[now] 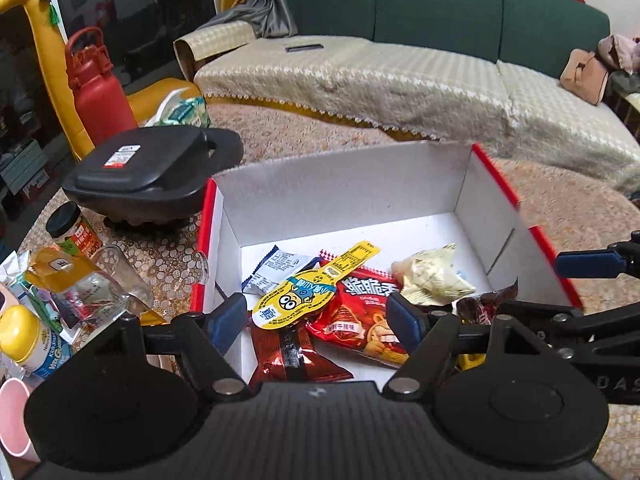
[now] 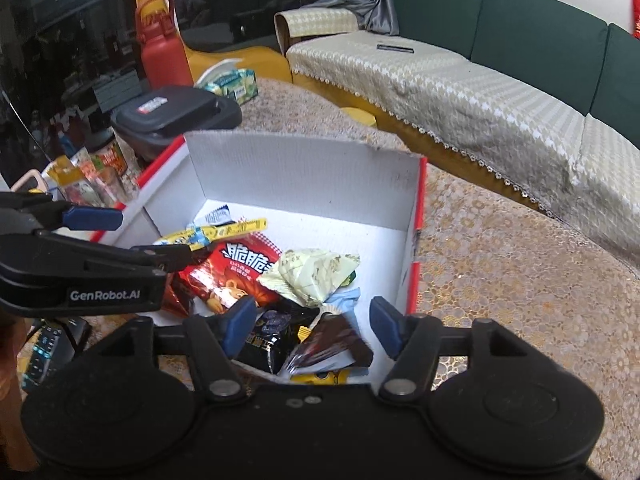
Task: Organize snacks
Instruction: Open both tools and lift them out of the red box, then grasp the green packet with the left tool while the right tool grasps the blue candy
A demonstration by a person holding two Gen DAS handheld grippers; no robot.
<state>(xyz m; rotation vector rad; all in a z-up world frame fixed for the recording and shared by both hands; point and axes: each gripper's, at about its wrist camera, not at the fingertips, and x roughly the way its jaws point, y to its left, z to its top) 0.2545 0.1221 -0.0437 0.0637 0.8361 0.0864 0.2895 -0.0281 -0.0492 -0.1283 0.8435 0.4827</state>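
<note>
A white cardboard box with red edges [image 1: 340, 184] [image 2: 300, 168] stands open on the table and holds several snacks. Among them are a yellow cartoon packet [image 1: 296, 300] [image 2: 208, 236], a red bag [image 1: 360, 312] [image 2: 236, 272], a pale wrapper [image 1: 432, 280] [image 2: 312, 276], a blue-white packet [image 1: 272, 268] and dark wrappers [image 2: 332, 344]. My left gripper [image 1: 316, 320] hangs open above the yellow packet and red bag, with its pads apart from them. My right gripper [image 2: 314, 328] hangs open over the dark wrappers at the box's near right corner. One blue finger [image 1: 588, 264] of it shows by the box's right wall.
Left of the box are a black lidded pan [image 1: 140, 172], a red bottle [image 1: 100, 84], a glass [image 1: 120, 276], a jar [image 1: 72, 232], a yellow-capped bottle [image 1: 24, 340] and a pink cup [image 1: 14, 420]. Beyond the table is a green sofa with a beige cover [image 1: 400, 80]. Bare lace tablecloth [image 2: 500, 280] lies right of the box.
</note>
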